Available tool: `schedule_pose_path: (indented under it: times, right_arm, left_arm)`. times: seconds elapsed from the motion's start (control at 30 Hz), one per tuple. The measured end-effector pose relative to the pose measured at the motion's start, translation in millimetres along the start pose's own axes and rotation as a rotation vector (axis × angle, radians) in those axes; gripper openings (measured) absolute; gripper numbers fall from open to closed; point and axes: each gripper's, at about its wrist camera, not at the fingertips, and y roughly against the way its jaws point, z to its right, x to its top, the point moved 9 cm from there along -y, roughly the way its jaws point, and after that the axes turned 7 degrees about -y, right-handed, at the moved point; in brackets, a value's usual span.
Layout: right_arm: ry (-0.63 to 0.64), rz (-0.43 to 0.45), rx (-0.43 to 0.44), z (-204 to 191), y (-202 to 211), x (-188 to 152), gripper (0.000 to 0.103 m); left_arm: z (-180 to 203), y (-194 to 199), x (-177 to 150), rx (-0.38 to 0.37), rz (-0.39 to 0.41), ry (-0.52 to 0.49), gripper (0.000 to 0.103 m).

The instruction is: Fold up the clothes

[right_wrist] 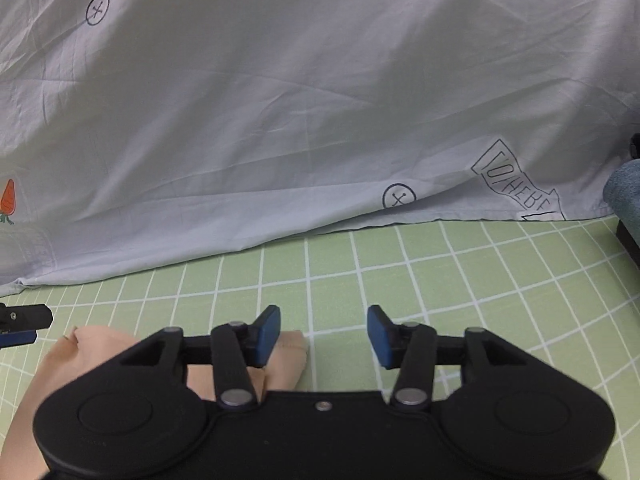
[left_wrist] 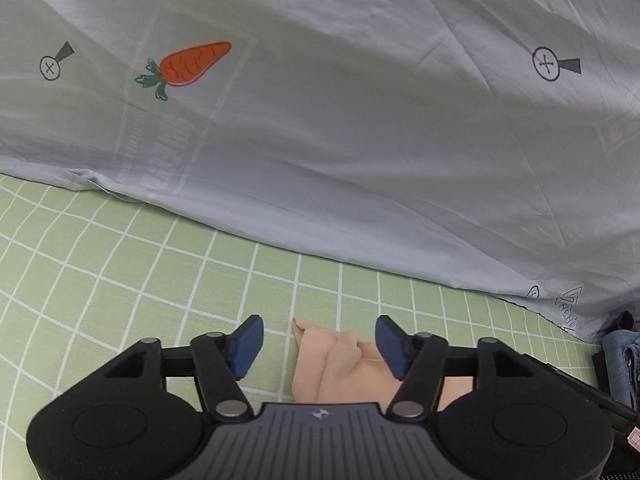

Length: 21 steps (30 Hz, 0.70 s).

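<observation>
A peach-coloured garment [left_wrist: 320,364] lies folded on the green checked sheet [left_wrist: 120,264]. My left gripper [left_wrist: 319,346] is open just above its left corner, and neither blue pad touches the cloth. In the right wrist view the same garment [right_wrist: 100,346] lies at the lower left, with its right corner [right_wrist: 290,356] beside the left pad. My right gripper [right_wrist: 324,336] is open over bare sheet, with nothing between its fingers. The tip of the left gripper [right_wrist: 24,320] shows at the left edge of that view.
A pale grey quilt [left_wrist: 360,120] printed with a carrot [left_wrist: 188,66] and button marks is heaped across the back of the bed. Blue denim clothing [left_wrist: 622,360] lies at the right edge, also seen as denim [right_wrist: 626,192] in the right wrist view.
</observation>
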Motion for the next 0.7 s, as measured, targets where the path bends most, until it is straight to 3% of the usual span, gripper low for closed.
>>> schedule_pose_path:
  times: [0.07,0.17,0.33,0.4,0.7]
  right_arm:
    - [-0.003,-0.004,0.013,0,16,-7,0.087]
    - [-0.008,-0.033,0.026,-4,38,-27,0.101]
    - [-0.021,-0.136,0.057,-15,55,-71,0.102]
    - [-0.04,-0.14,0.051,-16,58,-80,0.102]
    - [-0.009,-0.16,0.076,-32,48,-74,0.102]
  left_arm:
    - [-6,17,-8,0.009,0.003,0.012,0.083]
    - [-10,33,-35,0.018,-0.054,0.001,0.089]
    - [-1,37,-86,0.007,-0.184,-0.066,0.091]
    - [1,36,-96,0.001,-0.185,-0.078,0.091]
    - [13,10,-82,-0.051,-0.181,-0.134,0.091]
